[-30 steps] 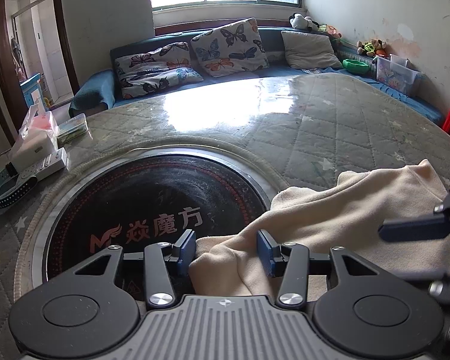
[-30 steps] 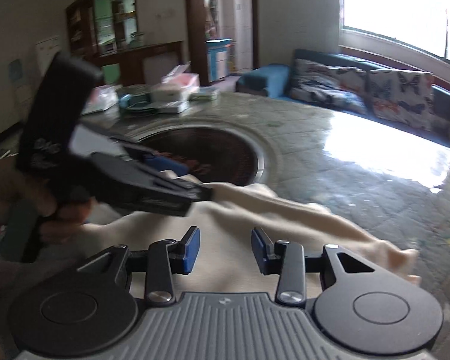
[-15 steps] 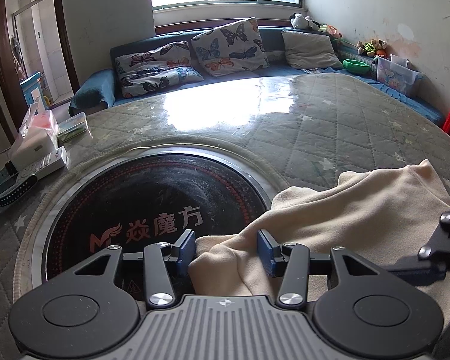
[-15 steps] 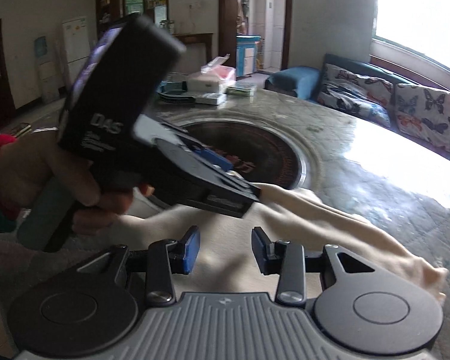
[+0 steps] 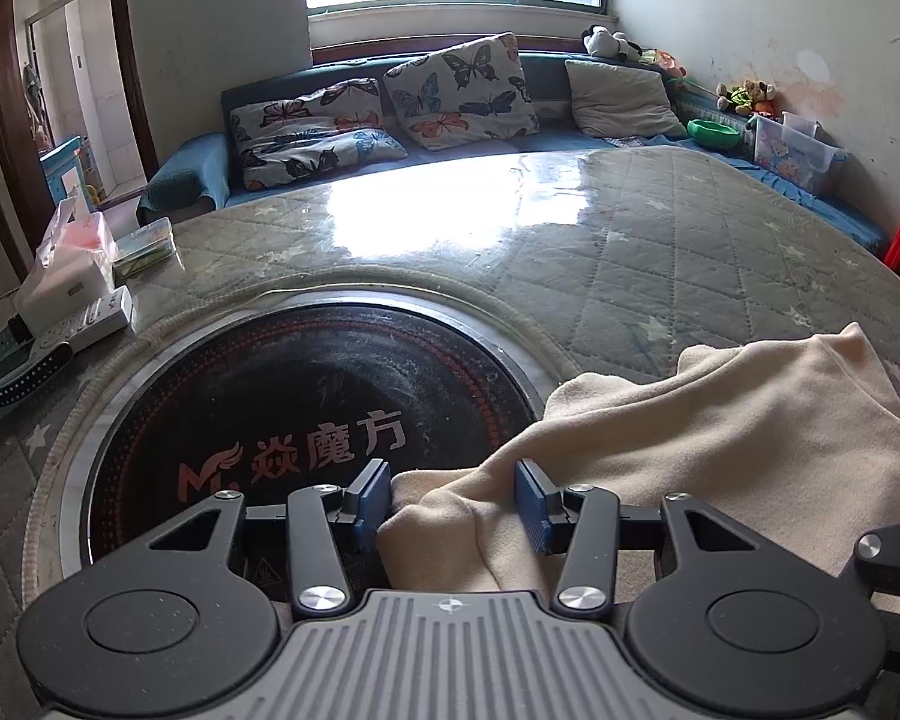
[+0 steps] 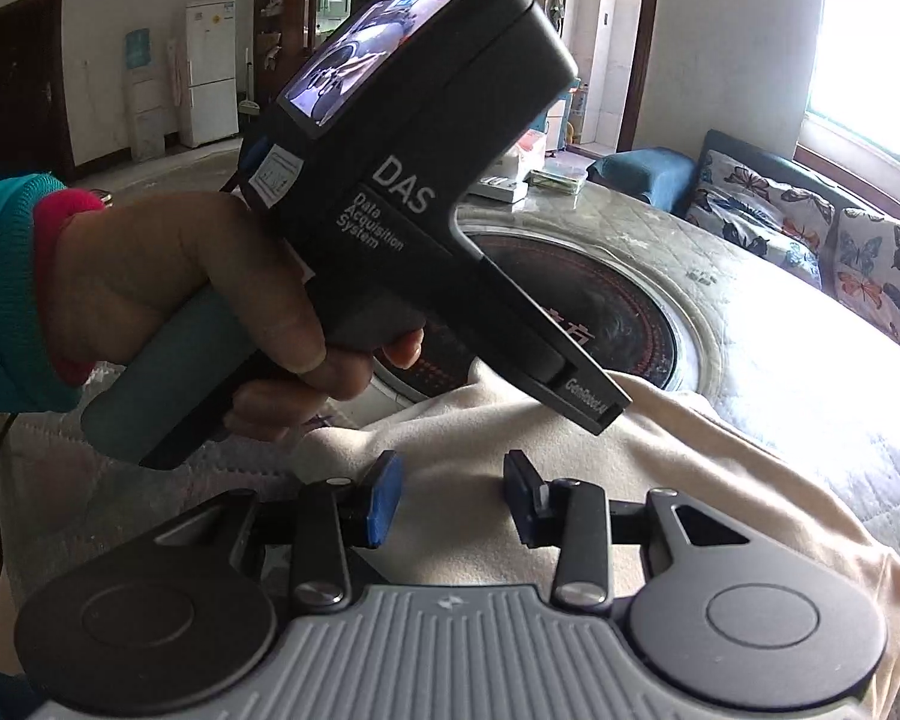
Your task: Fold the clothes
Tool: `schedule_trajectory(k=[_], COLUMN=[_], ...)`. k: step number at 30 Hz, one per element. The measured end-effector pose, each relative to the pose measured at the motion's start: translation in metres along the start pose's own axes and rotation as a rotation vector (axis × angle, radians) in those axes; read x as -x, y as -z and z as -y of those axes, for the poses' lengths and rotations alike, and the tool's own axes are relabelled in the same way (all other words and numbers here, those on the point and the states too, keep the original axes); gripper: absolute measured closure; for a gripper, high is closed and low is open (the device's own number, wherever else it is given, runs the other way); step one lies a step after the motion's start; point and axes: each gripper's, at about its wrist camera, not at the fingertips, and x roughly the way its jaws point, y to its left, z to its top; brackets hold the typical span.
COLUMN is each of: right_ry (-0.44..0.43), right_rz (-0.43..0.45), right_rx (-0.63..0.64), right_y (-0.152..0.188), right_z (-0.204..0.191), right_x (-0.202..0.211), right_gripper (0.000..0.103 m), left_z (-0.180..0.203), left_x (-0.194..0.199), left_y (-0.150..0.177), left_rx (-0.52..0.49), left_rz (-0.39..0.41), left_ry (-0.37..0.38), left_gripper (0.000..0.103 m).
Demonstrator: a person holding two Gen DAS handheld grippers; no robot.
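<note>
right wrist view alone shows the hand [image 6: 168,294] holding the left tongs [image 5: 453,504] (both tongs open over cloth [image 5: 720,432]).

The garment [image 5: 720,420] lies on the table [image 5: 660,252], right of the inset cooktop [image 5: 306,396].

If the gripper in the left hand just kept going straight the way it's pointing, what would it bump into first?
Probably the cream garment: a bunched fold of it already sits between the left gripper's open fingers. Just past that fold lies the black round cooktop set in the table, though depth is hard to judge here.
</note>
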Motion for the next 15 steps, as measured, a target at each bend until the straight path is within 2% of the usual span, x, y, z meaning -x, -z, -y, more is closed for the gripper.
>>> schedule_trajectory(k=[10,13,15], right_ry=[-0.013,0.023,0.078], right_rz=[0.015,0.016,0.006], right_rx=[-0.071,-0.108,-0.145], right_y=[0.002,0.006,0.015], right_z=[0.009,0.019,0.032], right_x=[0.023,0.033,0.043], right_gripper=[0.064,0.063,0.062], left_z=[0.002,0.001,0.001], left_x=[0.002,0.003,0.005], left_y=[0.001,0.002,0.002], left_rx=[-0.004,-0.003,-0.002], left_rz=[0.0,0.0,0.001], left_ry=[-0.012,-0.014,-0.014], left_gripper=[0.053,0.053,0.053])
